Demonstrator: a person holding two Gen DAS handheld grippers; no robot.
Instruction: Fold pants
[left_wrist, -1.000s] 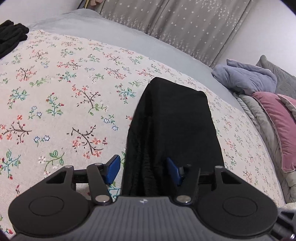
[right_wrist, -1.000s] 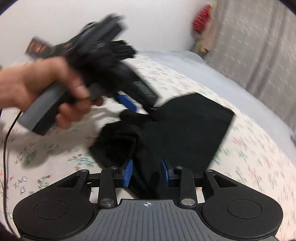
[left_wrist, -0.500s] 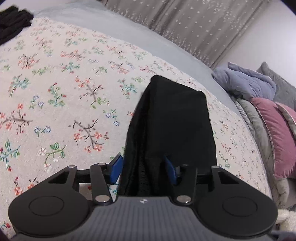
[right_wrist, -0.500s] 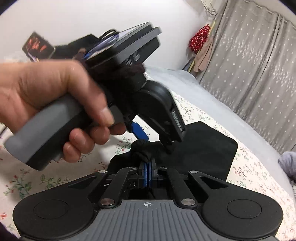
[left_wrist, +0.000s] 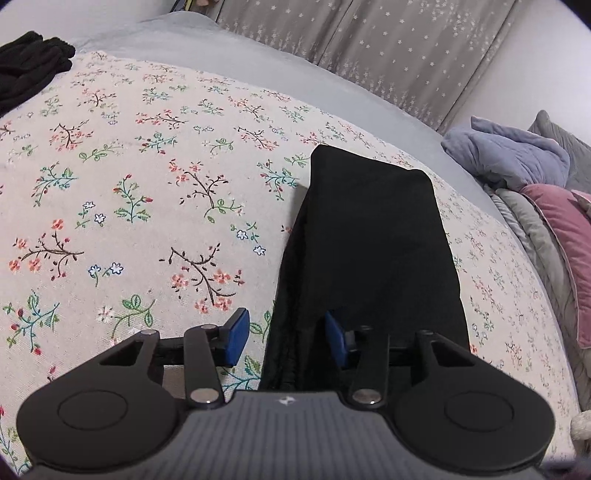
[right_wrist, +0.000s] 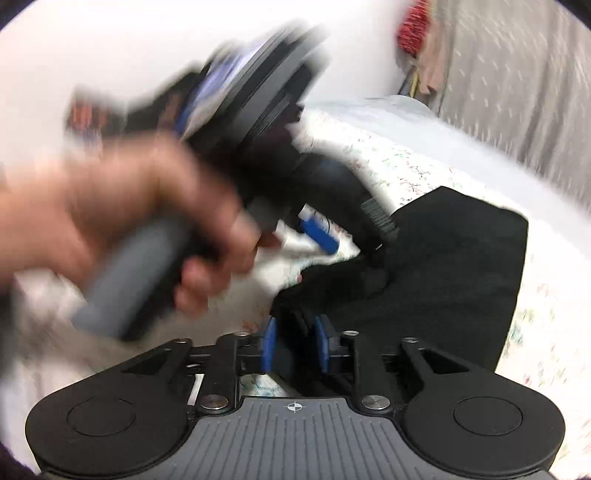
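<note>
The pants (left_wrist: 373, 243) lie folded into a long black strip on a bed, on a cream spread (left_wrist: 155, 192) printed with small sprigs of pink, blue and green flowers. The strip runs from the near edge of the left wrist view toward the far side of the bed, its far end squared off, its left side thick with bunched layers. Beyond the floral spread a plain grey sheet (left_wrist: 280, 74) covers the rest of the mattress, and behind it hang grey curtains (left_wrist: 388, 48) dotted with small white stars. To the right sit a crumpled lavender blanket (left_wrist: 509, 155), a grey quilt (left_wrist: 524, 225) and a pink cushion (left_wrist: 565, 251); a pile of dark clothes (left_wrist: 29, 62) lies at the far left corner. The wall (right_wrist: 129, 44) in the right wrist view is bare and white, with something red (right_wrist: 413, 26) hanging near the curtain, too blurred to name. The left gripper (left_wrist: 286, 338) is about half open and closing, the pants' thick near edge between its blue pads with a clear gap on the left side. The right gripper (right_wrist: 293, 347) stands narrowly parted and opening, a bunch of black cloth between its pads; whether they press on it I cannot tell. In that blurred view the left hand (right_wrist: 122, 214) grips its grey handle above the pants
</note>
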